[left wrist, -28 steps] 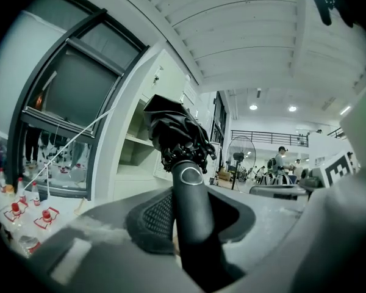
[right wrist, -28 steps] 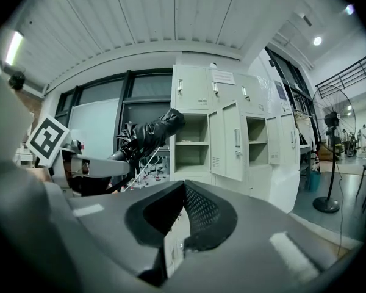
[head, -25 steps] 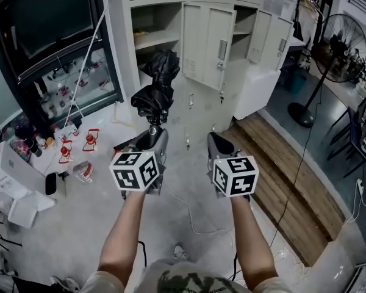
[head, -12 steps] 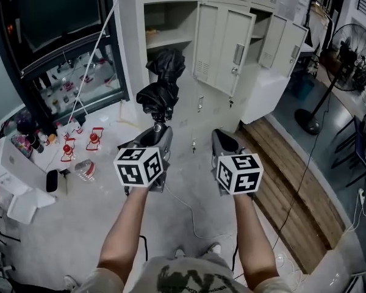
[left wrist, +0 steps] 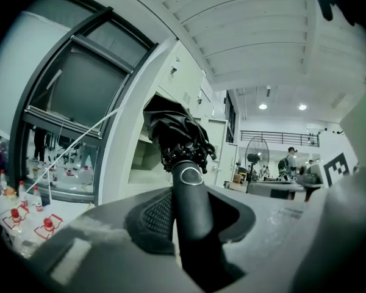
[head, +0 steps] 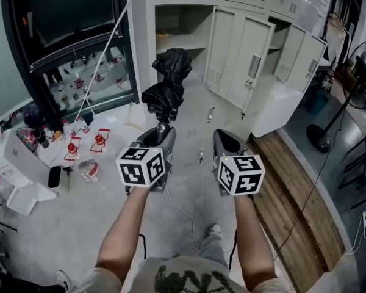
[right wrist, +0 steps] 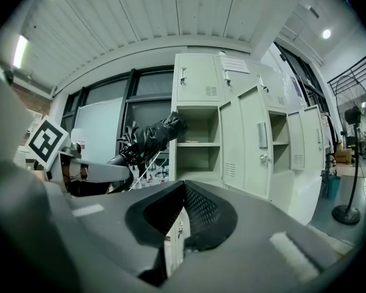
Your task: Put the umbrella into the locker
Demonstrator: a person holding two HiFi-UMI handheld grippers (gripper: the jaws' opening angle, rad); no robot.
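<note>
Left gripper (head: 160, 133): clamped on folded umbrella (head: 166, 92) handle.
Umbrella axis: held canopy-first toward open locker (head: 180, 41), short of it.
Right gripper (head: 223, 140): slightly parted, empty.

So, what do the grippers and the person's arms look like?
The left gripper and right gripper are grey, with black mesh-textured pads inside the jaws. Each carries a white cube with black square markers. The sleeves are short and pale.

Dark-framed window (head: 61, 23) set in a grey wall. Below it: pale concrete floor (head: 79, 237), small bottles (head: 99, 140) scattered. Far right of window: wooden planking (head: 296, 206), standing fan (head: 360, 72). Ceiling (right wrist: 171, 11) white, panelled.
</note>
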